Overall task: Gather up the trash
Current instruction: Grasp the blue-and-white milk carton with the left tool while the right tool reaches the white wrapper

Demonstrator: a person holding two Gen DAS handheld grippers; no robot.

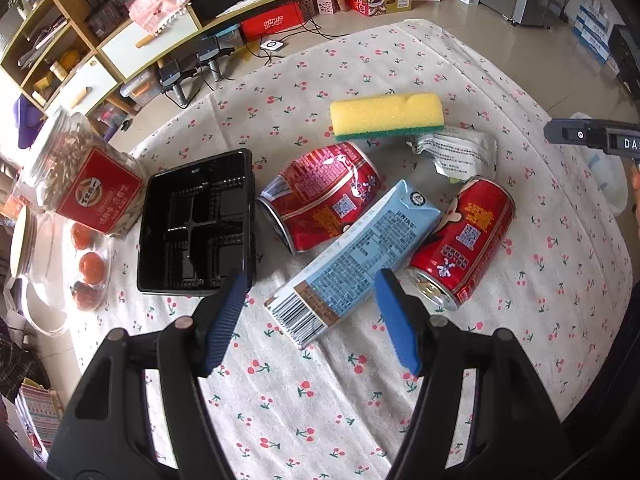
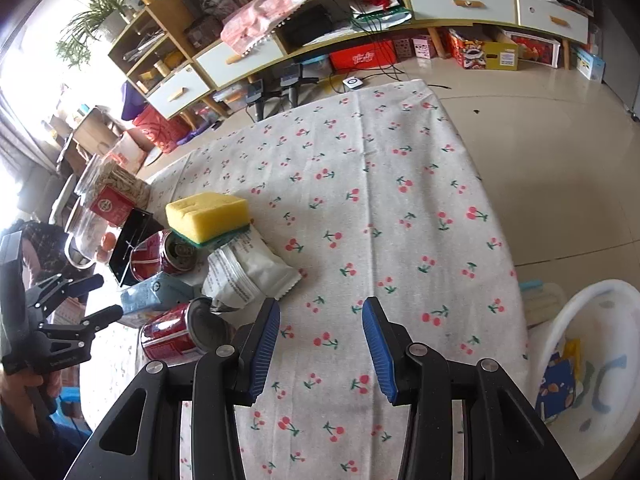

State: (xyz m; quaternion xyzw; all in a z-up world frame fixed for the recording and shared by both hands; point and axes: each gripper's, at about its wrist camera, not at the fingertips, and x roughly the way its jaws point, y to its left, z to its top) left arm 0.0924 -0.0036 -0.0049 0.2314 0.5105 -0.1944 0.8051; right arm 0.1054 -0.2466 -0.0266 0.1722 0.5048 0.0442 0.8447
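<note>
In the left wrist view my left gripper (image 1: 310, 304) is open and empty, its blue pads either side of the near end of a light-blue milk carton (image 1: 352, 260) lying flat. Two crushed red cans (image 1: 324, 194) (image 1: 464, 240) lie on either side of the carton. A white crumpled wrapper (image 1: 460, 152) and a black plastic tray (image 1: 198, 226) lie nearby. My right gripper (image 2: 320, 328) is open and empty over bare cloth, to the right of the wrapper (image 2: 248, 268), a red can (image 2: 176, 332) and the carton (image 2: 156, 292). A white bin (image 2: 592, 364) with trash in it stands beside the table at the right.
A yellow-green sponge (image 1: 386, 116) lies behind the trash. A jar of seeds with a red label (image 1: 80, 184) and a clear box of oranges (image 1: 90, 264) stand at the left. The table edge (image 2: 500, 216) drops to the floor on the right. Shelves stand beyond.
</note>
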